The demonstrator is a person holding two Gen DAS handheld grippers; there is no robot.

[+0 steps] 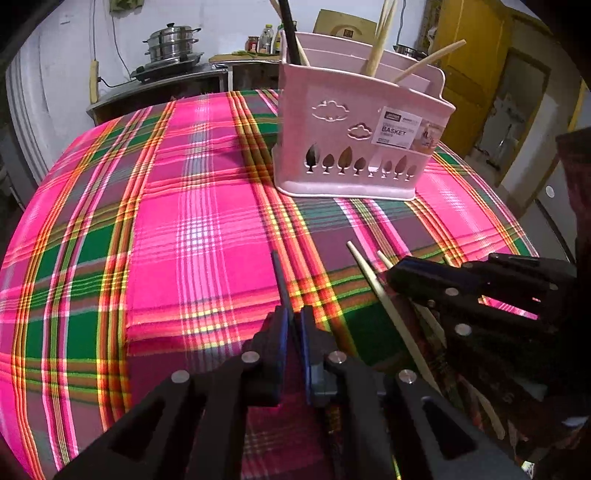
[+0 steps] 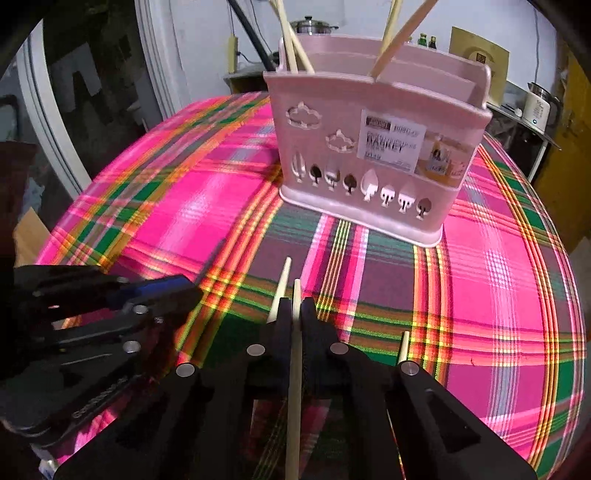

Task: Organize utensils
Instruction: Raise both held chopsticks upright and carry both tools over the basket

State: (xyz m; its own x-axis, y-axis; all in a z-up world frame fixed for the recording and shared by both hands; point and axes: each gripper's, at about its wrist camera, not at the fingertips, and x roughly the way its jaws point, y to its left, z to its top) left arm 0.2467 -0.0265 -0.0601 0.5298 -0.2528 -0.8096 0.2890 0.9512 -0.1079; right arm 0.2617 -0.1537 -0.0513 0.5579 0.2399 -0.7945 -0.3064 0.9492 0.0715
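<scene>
1. Left wrist view shows our left gripper [image 1: 293, 325] low over the plaid tablecloth [image 1: 166, 229], its jaws pressed together on a thin dark utensil handle [image 1: 280, 275] that juts forward from between the blue pads; we cannot tell which kind of utensil it is.
2. At the right of the same view our right gripper [image 1: 397, 275] sits close beside the left one, with pale chopsticks [image 1: 369, 275] crossing near it.
3. In the right wrist view the right gripper [image 2: 296, 314] is clamped on one pale chopstick [image 2: 295, 369], which runs back toward the camera and pokes out a little past the fingertips.
4. A second chopstick [image 2: 280, 288] slants just left of the held one, its tip angled away from it; we cannot tell whether it touches the jaws.
5. Another pale chopstick tip [image 2: 405, 345] shows just right of the right gripper's arm.
6. On the far side of the cloth stands a pink utensil basket [image 2: 373, 147] with cloud and tree cut-outs and a paper label; it is upright and well apart from both grippers.
7. Several chopsticks [image 1: 382, 40] lean in the basket's compartments, and a black handle [image 1: 291, 33] stands in its left end.
8. Beyond the table, a steel steamer pot [image 1: 171, 42] sits on a counter at far left.
</scene>
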